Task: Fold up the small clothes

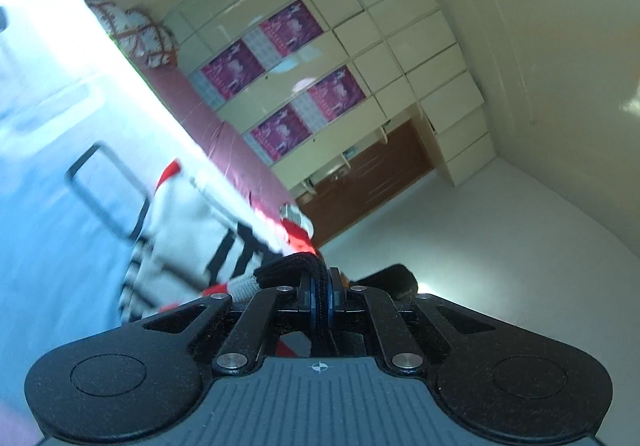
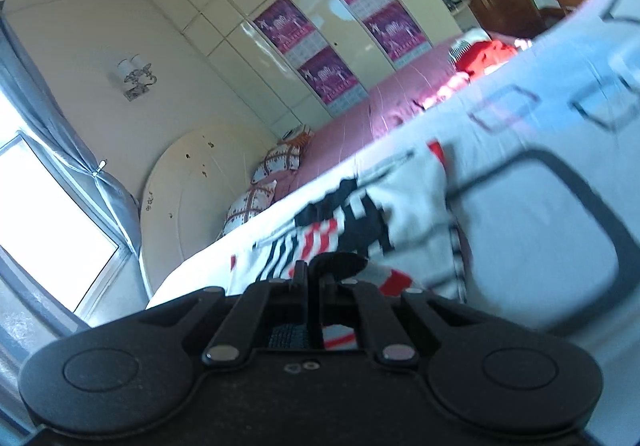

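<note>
The small white knitted garment with black and red stripes (image 1: 188,242), soft, light and floppy, best pinched at its edge corners, trails across the pale grey patterned bedspread (image 1: 52,206) at centre frame, each clamped-shut claw, left gripper (image 1: 321,286) and right gripper (image 2: 314,274), gripping its dark hem, tilted slightly downward.

My left gripper (image 1: 322,282) clamped on black ribbed hem of white garment (image 1: 188,230) with black-red stripes. Garment trails over pale bedspread (image 1: 60,150). Beyond: pink sheet (image 1: 208,126), cream wardrobe (image 1: 360,38) with purple posters (image 1: 292,26).
</note>
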The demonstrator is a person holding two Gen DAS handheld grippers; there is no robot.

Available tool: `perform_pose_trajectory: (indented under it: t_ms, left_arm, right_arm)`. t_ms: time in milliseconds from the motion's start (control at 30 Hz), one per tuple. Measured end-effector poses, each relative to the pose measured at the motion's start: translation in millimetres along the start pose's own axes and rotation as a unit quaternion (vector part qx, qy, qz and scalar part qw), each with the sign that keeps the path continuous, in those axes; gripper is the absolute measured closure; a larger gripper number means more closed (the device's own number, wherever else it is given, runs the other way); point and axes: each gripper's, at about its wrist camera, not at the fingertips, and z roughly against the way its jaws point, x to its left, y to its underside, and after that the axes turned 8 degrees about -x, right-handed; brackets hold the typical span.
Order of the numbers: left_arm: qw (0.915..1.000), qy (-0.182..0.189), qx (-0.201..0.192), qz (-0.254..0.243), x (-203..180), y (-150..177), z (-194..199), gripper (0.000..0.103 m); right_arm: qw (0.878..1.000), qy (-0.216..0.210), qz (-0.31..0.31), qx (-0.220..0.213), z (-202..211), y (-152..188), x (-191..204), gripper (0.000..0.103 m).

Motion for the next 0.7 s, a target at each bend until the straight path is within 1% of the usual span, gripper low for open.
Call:
perform_pose_trajectory:
  t_ms: [100,233,333,467,533,600,700]
  left_arm:
    - [1.0,-0.003,-0.003,-0.009,-2.3,-16.8,-36.4,0.099]
    - [0.9996,-0.015,0.006,-0.024,-1.6,-34.6,-85.7,0.098]
    - [0.9989,-0.028,0.016,-0.034,5.6,-44.1,-119.6,0.098]
    - [0.9973,-0.049,0.037,-0.041,22.9,-49.7,-167.3,0.098]
    - [0.9958,-0.069,0.044,-0.041,35.5,-50.1,-189.2,0.098]
    - [0.9938,-0.09,0.052,-0.039,50.4,-48.9,-209.4,0.098]
    - [0.9865,-0.14,0.076,-0.039,80.0,-45.4,-244.2,0.098]
  right_arm:
    - [1.0,-0.003,0.008,0.0,-32.0,-23.7,-2.2,0.098]
    - [1.0,-0.005,0.005,0.011,-79.8,-49.6,-16.1,0.098]
    - [1.0,-0.004,-0.007,0.026,-118.7,-63.3,-31.6,0.098]
    - [0.999,0.001,-0.021,0.046,-170.8,-73.3,-57.5,0.098]
    - [0.997,-0.001,-0.04,0.06,-198.7,-75.8,-73.6,0.098]
    - [0.997,0.005,-0.041,0.071,-228.1,-73.9,-86.4,0.098]
    - [0.994,0.025,-0.054,0.097,-271.2,-63.6,-111.7,0.096]
